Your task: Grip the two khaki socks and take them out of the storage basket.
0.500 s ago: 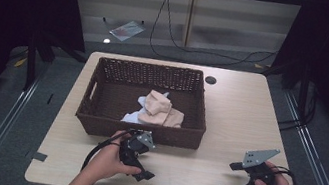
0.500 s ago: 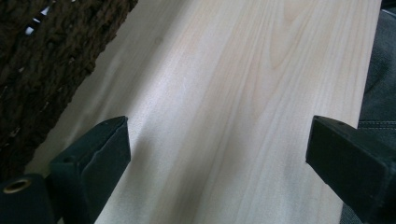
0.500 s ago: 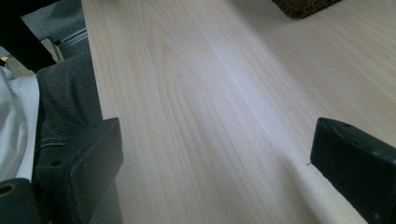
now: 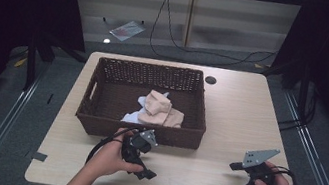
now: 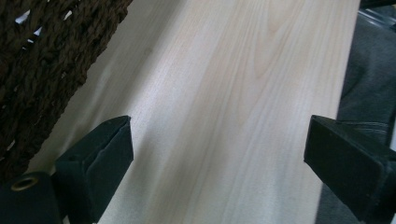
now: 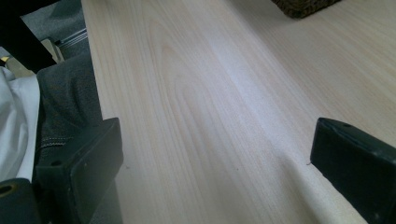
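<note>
A dark wicker basket (image 4: 96,122) stands on the pale wooden table (image 4: 230,113). Inside it lie crumpled cloths, peach (image 4: 159,109) over a bit of white and pale blue (image 4: 136,115). My left gripper (image 4: 142,167) rests on the table just in front of the basket's near wall, held by a hand; its jaws stand wide apart over bare wood (image 5: 219,140), with the basket's weave (image 5: 42,70) at the left. My right gripper (image 4: 234,180) sits low near the table's front right, open, with bare table (image 6: 215,116) between its jaws and the basket's corner (image 6: 303,5) far off.
A small black round hole cover (image 4: 211,80) lies behind the basket. Cables (image 4: 195,49) and a flat packet (image 4: 126,29) lie on the floor beyond the table. The table's near edge (image 6: 88,65) runs close to my right gripper, with a trouser leg (image 6: 65,102) below it.
</note>
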{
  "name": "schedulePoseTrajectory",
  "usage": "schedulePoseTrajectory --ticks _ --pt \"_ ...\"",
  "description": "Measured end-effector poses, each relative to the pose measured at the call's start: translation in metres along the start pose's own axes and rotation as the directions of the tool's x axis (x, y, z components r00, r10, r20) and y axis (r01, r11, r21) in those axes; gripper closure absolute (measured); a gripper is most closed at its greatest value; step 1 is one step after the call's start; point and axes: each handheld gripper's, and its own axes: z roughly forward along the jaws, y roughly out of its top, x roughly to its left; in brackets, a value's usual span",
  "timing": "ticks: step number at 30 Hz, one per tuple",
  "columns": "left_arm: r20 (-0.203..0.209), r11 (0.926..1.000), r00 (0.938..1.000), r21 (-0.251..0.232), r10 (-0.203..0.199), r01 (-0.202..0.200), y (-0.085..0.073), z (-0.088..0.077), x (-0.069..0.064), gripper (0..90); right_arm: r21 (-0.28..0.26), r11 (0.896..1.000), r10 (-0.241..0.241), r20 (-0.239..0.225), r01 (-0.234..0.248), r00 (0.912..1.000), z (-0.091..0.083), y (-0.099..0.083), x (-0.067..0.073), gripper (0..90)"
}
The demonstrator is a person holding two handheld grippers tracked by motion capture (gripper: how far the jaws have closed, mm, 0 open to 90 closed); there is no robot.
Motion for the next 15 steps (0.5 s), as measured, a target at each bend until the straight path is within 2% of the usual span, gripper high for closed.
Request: schedulePoseTrajectory --ticks 2,4,6,9,10,13,15 --pt "0.014 0.9999 0.9998 -0.003 -0.012 0.012 0.002 -0.002 0.000 8.1 -0.003 1.000 0.005 0.001 -0.005 1.0000 0.000 0.000 0.000 2.5" --pt "0.019 0.9999 0.9998 0.012 0.003 -0.004 0.003 -0.003 0.001 8.0 -0.001 1.000 0.002 0.000 -0.002 1.0000 0.000 0.000 0.000 2.5" --pt "0.027 0.9998 0.9995 0.010 -0.016 0.016 0.004 -0.006 0.001 8.0 -0.003 1.000 0.004 -0.006 -0.004 1.0000 0.000 -0.001 0.000 2.5" --pt "0.036 0.9995 0.9993 0.030 -0.011 0.010 0.007 -0.009 0.002 8.0 -0.005 1.000 0.003 -0.005 -0.003 1.0000 0.000 -0.001 0.000 2.5" --pt "0.043 0.9994 0.9989 0.030 -0.020 0.019 0.008 -0.009 0.002 8.1 -0.005 1.000 0.004 -0.005 -0.004 1.0000 0.000 0.000 0.000 2.5" --pt "0.043 0.9989 0.9990 0.045 -0.014 0.012 0.010 -0.011 0.004 8.0 -0.004 1.000 0.007 -0.005 -0.007 1.0000 0.001 0.000 0.000 2.5" --pt "0.048 0.9984 0.9985 0.051 -0.025 0.023 0.013 -0.015 0.005 8.0 0.001 1.000 0.008 0.000 -0.008 1.0000 0.001 0.000 0.000 2.5"
